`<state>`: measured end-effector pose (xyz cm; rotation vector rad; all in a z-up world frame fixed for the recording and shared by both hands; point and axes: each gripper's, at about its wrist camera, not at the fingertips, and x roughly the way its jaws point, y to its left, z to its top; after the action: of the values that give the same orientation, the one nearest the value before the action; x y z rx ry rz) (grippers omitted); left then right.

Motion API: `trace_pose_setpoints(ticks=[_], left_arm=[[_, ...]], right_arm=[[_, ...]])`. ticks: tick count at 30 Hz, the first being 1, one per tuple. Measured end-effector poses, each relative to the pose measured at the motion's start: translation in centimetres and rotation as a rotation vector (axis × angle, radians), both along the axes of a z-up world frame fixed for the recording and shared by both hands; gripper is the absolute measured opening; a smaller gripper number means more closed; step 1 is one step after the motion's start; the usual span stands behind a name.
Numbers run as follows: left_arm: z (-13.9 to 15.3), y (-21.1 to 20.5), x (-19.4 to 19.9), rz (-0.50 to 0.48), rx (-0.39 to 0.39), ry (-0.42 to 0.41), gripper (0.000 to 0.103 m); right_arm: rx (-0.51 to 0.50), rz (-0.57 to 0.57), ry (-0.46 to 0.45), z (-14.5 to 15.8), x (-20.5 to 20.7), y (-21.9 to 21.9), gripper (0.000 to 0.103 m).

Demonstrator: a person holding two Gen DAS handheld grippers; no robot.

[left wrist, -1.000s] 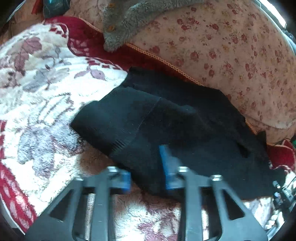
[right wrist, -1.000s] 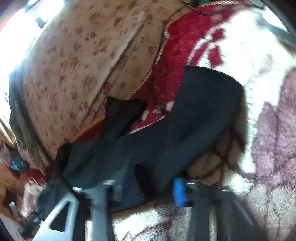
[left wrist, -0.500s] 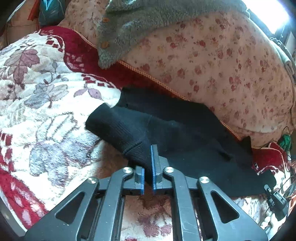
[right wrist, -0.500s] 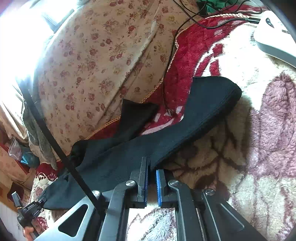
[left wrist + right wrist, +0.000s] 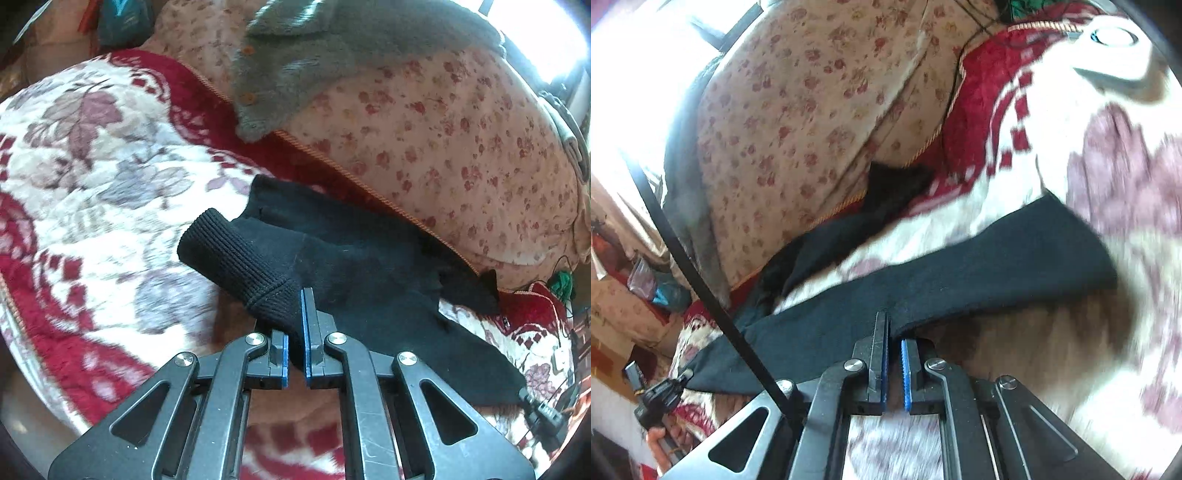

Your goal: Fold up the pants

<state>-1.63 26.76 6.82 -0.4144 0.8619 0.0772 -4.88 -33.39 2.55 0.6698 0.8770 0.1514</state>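
Left wrist view: left gripper (image 5: pixel 295 334) angled down, jaws clamped on black pants (image 5: pixel 354 280) cuff; right gripper (image 5: pixel 893 341) likewise, w/ fabric pinched.

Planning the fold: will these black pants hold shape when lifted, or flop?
Likely floppy: the black pants sag away from where the left gripper pinches the ribbed cuff. Probably light, since the knit looks thin. Likely grippy, not slippery, on the plush blanket.

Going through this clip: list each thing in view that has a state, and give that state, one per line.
left gripper: shut on the ribbed cuff of the black pants.
right gripper: shut on the near edge of the pants.
black pants: partly lifted off the blanket, far end crumpled against the floral cushion.
grey fleece garment: draped unfolded over the cushion.
white device: lying on the blanket.
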Motion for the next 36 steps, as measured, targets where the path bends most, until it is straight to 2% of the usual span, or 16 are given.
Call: trace_pose_setpoints(ticks=[9, 14, 19, 21, 23, 25, 27, 28, 30, 32, 36], left_arm=[[-0.5, 3.1, -3.2, 0.042, -0.002, 0.038, 0.005], [-2.0, 4.0, -3.1, 0.077, -0.007, 0.097, 0.005], [-3.1, 2.9, -2.6, 0.082, 0.060, 0.145, 0.005], [-3.5, 2.8, -2.4, 0.092, 0.077, 0.166, 0.010], [-3.7, 3.0, -2.4, 0.092, 0.069, 0.171, 0.012], [-3.7, 3.4, -2.7, 0.097, 0.055, 0.169, 0.018], [-3.5, 3.7, -3.1, 0.110, 0.062, 0.168, 0.035], [-3.2, 3.9, -3.5, 0.124, 0.081, 0.166, 0.038], [-2.5, 4.2, -4.2, 0.143, 0.112, 0.152, 0.039], [-1.5, 4.6, -4.8, 0.155, 0.131, 0.135, 0.039], [1.0, 5.0, -5.8, 0.189, 0.175, 0.073, 0.041]], right_arm=[[0.015, 0.076, 0.030, 0.2, -3.8, 3.1, 0.005], [0.021, 0.117, 0.062, -0.6, -4.4, 3.9, 0.005], [0.064, 0.103, 0.127, -2.5, -4.1, 3.4, 0.005], [0.080, 0.111, 0.141, -2.7, -3.9, 3.2, 0.006], [0.076, 0.121, 0.157, -2.5, -3.7, 3.0, 0.011], [0.061, 0.134, 0.170, -2.2, -3.7, 2.8, 0.014], [0.073, 0.135, 0.187, -2.0, -3.9, 2.2, 0.017], [0.080, 0.134, 0.202, -1.9, -4.1, 1.9, 0.018], [0.060, 0.137, 0.225, -1.5, -4.3, 1.4, 0.025], [-0.008, 0.135, 0.231, -0.6, -4.5, 0.9, 0.030], [-0.089, 0.103, 0.223, 1.3, -4.6, -0.8, 0.030]])
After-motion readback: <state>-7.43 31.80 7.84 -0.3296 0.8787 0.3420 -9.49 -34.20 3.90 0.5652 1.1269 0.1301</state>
